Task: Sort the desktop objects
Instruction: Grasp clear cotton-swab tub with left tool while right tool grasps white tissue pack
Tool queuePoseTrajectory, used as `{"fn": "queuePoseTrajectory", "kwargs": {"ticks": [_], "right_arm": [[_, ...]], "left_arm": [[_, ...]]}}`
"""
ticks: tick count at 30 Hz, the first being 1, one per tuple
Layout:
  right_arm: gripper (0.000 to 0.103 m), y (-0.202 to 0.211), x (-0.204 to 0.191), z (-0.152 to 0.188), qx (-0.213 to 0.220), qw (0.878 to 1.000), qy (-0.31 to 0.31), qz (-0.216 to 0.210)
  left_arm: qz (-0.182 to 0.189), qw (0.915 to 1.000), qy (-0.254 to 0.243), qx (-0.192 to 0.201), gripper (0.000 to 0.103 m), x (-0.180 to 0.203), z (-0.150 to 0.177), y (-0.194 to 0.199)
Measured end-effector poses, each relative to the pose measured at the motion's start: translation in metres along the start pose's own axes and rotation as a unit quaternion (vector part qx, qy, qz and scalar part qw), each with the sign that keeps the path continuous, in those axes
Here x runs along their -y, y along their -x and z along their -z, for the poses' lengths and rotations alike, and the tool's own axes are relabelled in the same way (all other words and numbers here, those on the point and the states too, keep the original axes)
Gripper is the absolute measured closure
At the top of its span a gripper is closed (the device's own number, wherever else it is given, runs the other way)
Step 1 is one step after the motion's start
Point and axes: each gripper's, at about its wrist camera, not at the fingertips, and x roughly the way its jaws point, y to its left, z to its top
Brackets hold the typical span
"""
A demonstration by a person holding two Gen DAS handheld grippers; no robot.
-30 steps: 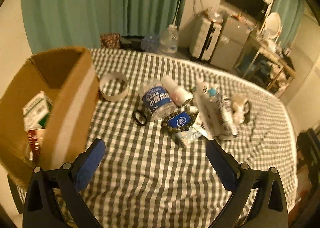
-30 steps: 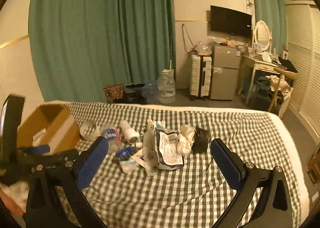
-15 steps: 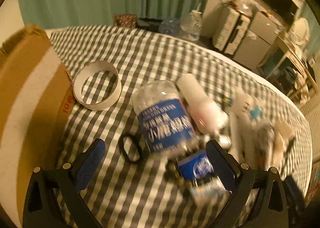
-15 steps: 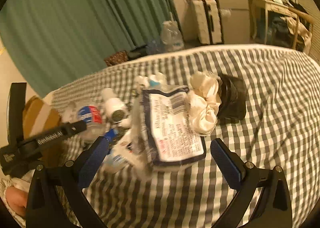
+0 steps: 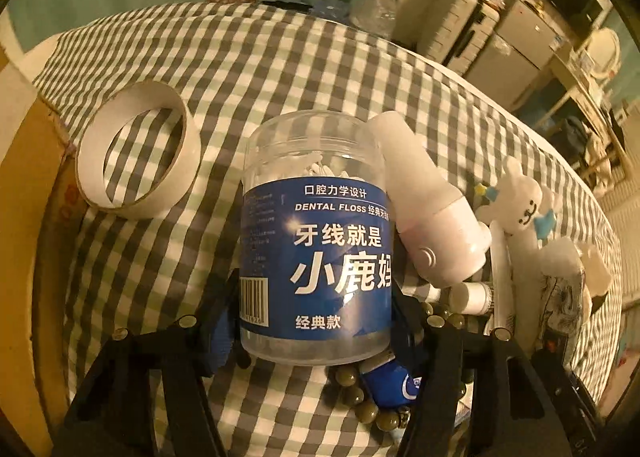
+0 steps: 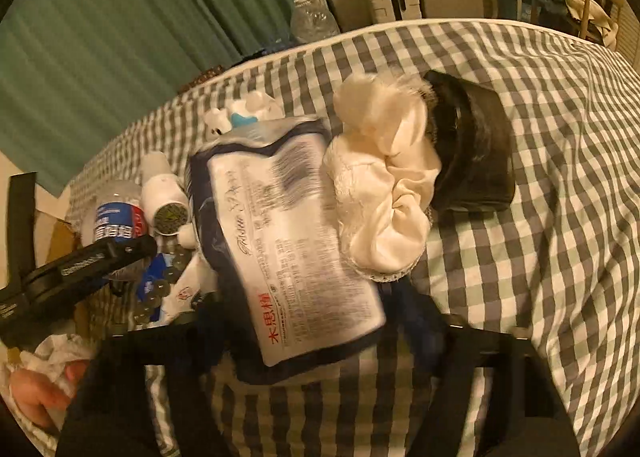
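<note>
In the left wrist view my left gripper has its blue pads on both sides of a clear dental floss jar with a blue label, lying on the checked cloth; the jaws look closed on it. A white bottle lies against the jar's right side. In the right wrist view my right gripper straddles a dark-edged plastic packet with a white label. The pads sit at its near end, blurred, so contact is unclear. The left gripper shows at far left there.
A white tape ring lies left of the jar beside the cardboard box. Bead bracelet, blue tube and bunny toy crowd the right. In the right wrist view a cream scrunchie and black pouch lie beyond the packet.
Both grippers dropped down and forward onto the pile. The left one narrowed from wide open to hold the floss jar; the right one narrowed around the packet.
</note>
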Motion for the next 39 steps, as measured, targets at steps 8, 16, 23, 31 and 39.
{"fn": "queuePoseTrajectory", "kwargs": {"ticks": [8, 16, 23, 31, 39], "right_arm": [[0.071, 0.045, -0.009, 0.037, 0.011, 1.0, 0.019, 0.013], [0.072, 0.108, -0.023, 0.056, 0.073, 0.995, 0.032, 0.058], [0.073, 0.157, -0.058, 0.069, 0.124, 0.98, 0.105, 0.115], [0.073, 0.156, -0.042, 0.062, 0.126, 0.985, 0.082, 0.086], [0.072, 0.124, -0.028, 0.068, 0.087, 0.991, 0.067, 0.076]], "left_arm": [[0.021, 0.9997, -0.011, 0.003, 0.038, -0.02, 0.026, 0.042], [0.055, 0.9976, -0.029, 0.029, 0.081, -0.041, 0.061, 0.109], [0.098, 0.9951, -0.011, 0.013, 0.092, -0.058, 0.073, 0.115], [0.071, 0.9958, -0.003, 0.059, 0.022, -0.054, 0.071, 0.119], [0.027, 0.9976, -0.031, 0.055, 0.016, -0.046, 0.042, 0.073]]}}
